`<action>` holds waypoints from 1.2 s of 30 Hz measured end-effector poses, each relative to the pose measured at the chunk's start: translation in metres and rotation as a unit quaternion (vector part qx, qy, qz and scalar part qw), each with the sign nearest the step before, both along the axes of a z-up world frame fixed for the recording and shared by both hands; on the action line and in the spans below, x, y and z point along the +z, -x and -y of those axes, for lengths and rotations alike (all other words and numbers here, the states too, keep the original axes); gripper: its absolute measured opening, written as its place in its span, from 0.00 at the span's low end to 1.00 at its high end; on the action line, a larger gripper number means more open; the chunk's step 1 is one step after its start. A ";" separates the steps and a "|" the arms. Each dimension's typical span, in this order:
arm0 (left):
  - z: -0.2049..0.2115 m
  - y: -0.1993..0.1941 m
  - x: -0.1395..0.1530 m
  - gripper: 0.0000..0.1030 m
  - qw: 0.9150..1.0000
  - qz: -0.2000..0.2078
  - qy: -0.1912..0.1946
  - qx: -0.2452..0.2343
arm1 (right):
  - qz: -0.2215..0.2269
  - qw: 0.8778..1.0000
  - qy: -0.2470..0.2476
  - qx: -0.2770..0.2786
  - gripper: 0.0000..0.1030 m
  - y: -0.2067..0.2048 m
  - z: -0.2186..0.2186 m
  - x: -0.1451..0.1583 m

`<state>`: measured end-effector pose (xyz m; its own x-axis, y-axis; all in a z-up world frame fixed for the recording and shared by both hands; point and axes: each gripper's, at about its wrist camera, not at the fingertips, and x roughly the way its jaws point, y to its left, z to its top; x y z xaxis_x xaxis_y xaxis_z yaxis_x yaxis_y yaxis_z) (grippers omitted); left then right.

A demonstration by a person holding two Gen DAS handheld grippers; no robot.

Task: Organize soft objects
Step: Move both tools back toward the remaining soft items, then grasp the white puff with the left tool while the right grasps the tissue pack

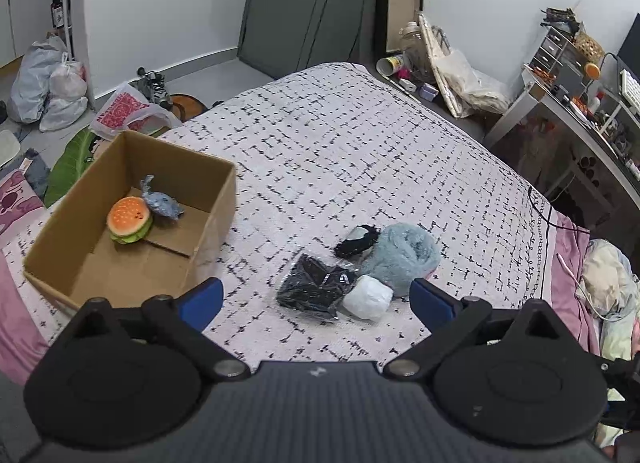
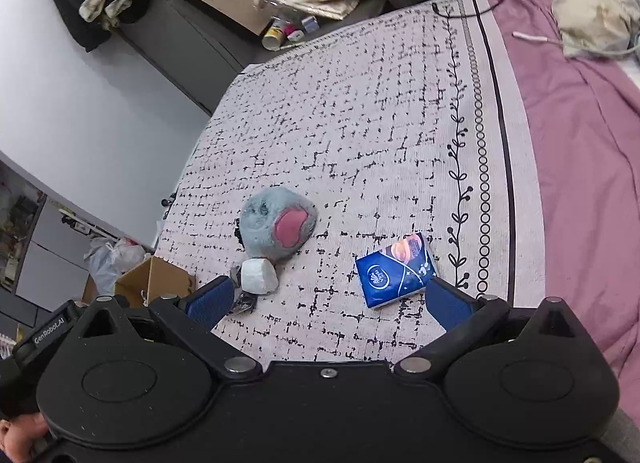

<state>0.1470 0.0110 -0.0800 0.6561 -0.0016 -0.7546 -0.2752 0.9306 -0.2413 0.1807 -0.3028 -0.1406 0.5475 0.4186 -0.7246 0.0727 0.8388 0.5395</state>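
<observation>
Nearby, fuzzy round plush point(image 1: 404, 253), crinkly black packet point(image 1: 316, 287)

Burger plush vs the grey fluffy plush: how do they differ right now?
Place: the burger plush sits inside the cardboard box; the grey fluffy plush lies out on the bedspread.
Look: the burger plush is orange with a green layer; the grey fluffy plush is shaggy blue-grey with a pink patch.
Size: the grey fluffy plush looks bulkier.
Shared: both are soft toys, neither is gripped.
</observation>
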 end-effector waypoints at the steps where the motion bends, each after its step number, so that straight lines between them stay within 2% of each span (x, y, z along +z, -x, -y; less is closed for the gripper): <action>1: 0.004 -0.003 -0.002 0.96 1.000 -0.001 -0.001 -0.004 | -0.012 1.000 0.006 -0.007 0.99 -0.003 0.000 -0.003; 4: 0.014 -0.012 -0.007 0.94 1.000 -0.004 -0.004 -0.016 | -0.036 0.998 0.005 -0.052 0.99 -0.009 0.003 -0.013; 9: 0.030 -0.031 -0.023 0.90 0.999 -0.016 -0.004 -0.039 | -0.064 0.994 -0.018 -0.089 0.99 -0.023 -0.003 -0.039; 16: 0.042 -0.056 -0.049 0.80 0.998 -0.045 -0.005 -0.051 | -0.105 0.985 -0.048 -0.125 0.96 -0.041 -0.006 -0.071; 20: 0.047 -0.069 -0.063 0.77 0.997 -0.058 -0.004 -0.050 | -0.120 0.979 -0.082 -0.142 0.95 -0.046 0.001 -0.086; 23: 0.054 -0.079 -0.073 0.76 0.996 -0.070 -0.009 -0.051 | -0.136 0.975 -0.109 -0.141 0.89 -0.051 0.004 -0.097; 25: 0.060 -0.085 -0.078 0.75 0.995 -0.077 -0.013 -0.059 | -0.145 0.972 -0.121 -0.141 0.89 -0.055 0.004 -0.105; 33: 0.069 -0.098 -0.096 0.75 0.992 -0.090 -0.027 -0.078 | -0.127 0.971 -0.144 -0.144 0.83 -0.066 0.008 -0.117; 36: 0.069 -0.104 -0.098 0.69 0.993 -0.086 -0.024 -0.083 | -0.116 0.973 -0.146 -0.135 0.78 -0.071 0.006 -0.119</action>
<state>0.2510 -0.0583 -0.1785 0.5119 -0.0598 -0.8570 -0.1508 0.9758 -0.1582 0.2522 -0.3087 -0.2594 0.5022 0.4896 -0.7129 0.4170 0.5851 0.6956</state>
